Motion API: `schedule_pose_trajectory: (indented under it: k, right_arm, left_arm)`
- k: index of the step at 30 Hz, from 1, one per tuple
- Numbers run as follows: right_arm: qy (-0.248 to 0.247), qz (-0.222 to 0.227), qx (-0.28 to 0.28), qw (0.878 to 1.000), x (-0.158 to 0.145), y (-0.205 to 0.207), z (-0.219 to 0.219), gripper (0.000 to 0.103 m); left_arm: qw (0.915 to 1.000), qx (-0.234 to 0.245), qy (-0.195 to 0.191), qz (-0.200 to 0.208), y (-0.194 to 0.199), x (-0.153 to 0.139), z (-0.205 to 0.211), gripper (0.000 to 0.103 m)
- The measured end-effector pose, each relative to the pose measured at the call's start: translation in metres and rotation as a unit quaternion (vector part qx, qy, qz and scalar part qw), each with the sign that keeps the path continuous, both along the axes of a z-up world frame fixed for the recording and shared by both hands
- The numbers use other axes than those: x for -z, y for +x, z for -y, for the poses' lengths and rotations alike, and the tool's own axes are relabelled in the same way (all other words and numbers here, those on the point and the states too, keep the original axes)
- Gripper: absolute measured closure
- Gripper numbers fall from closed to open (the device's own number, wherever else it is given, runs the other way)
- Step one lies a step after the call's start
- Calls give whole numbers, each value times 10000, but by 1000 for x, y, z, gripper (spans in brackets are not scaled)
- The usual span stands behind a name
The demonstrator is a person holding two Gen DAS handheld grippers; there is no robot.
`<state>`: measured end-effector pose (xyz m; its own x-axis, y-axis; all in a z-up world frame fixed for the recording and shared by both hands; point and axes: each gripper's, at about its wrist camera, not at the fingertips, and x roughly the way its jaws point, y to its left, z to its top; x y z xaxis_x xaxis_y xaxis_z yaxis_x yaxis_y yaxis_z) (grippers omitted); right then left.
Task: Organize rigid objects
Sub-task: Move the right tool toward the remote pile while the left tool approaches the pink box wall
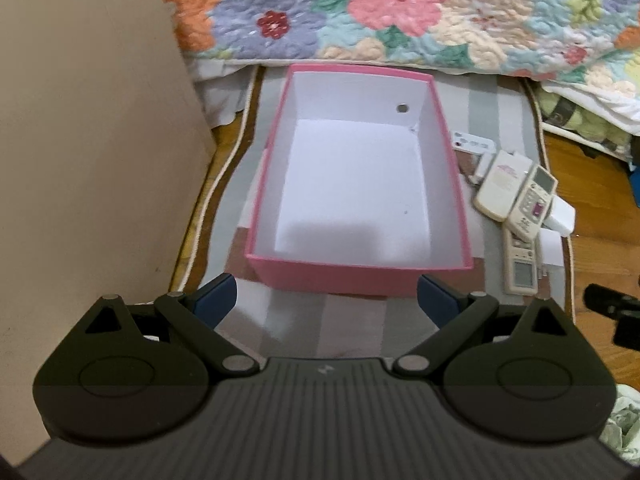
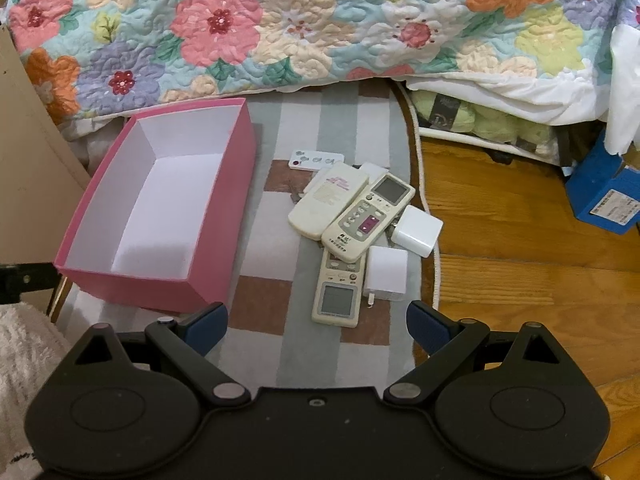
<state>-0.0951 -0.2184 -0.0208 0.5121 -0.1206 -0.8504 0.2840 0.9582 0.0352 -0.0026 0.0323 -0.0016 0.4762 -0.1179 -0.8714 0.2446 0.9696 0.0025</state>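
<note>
An empty pink box (image 1: 360, 276) with a white inside stands on a checked rug; it also shows in the right wrist view (image 2: 136, 284). To its right lies a pile of cream remote controls (image 2: 328, 204) (image 1: 516, 192), a small flat white remote (image 2: 316, 159) and white charger blocks (image 2: 416, 230). My left gripper (image 1: 326, 304) is open and empty, just in front of the box's near wall. My right gripper (image 2: 318, 328) is open and empty, just in front of the nearest remote (image 2: 338, 292).
A bed with a floral quilt (image 2: 280, 28) runs behind the rug. A beige panel (image 1: 88, 140) stands left of the box. Wooden floor (image 2: 520, 264) lies right of the rug, with a blue box (image 2: 604, 196) at far right.
</note>
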Motion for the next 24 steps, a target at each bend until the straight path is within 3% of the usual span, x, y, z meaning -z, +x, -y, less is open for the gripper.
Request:
schedule_pose_trajectory:
  k: [8, 14, 17, 20, 24]
  right_arm:
    - [-127, -23, 30, 9999, -3, 2, -5, 5]
    - [-77, -11, -44, 10000, -5, 9, -8, 5]
    - [68, 275, -165, 9995, -7, 14, -2, 5]
    - [132, 845, -356, 9957, -7, 17, 6, 5]
    - [-350, 1266, -136, 9912, -8, 32, 20, 5]
  left_arm:
    - [9993, -117, 217, 263, 6, -3, -22, 5]
    - [9958, 464, 486, 618, 12, -11, -16, 5]
    - [9930, 738, 742, 554, 29, -9, -9, 5]
    - [9940, 887, 598, 239, 52, -2, -8, 8]
    - [9940, 942, 541, 100, 77, 13, -8, 15]
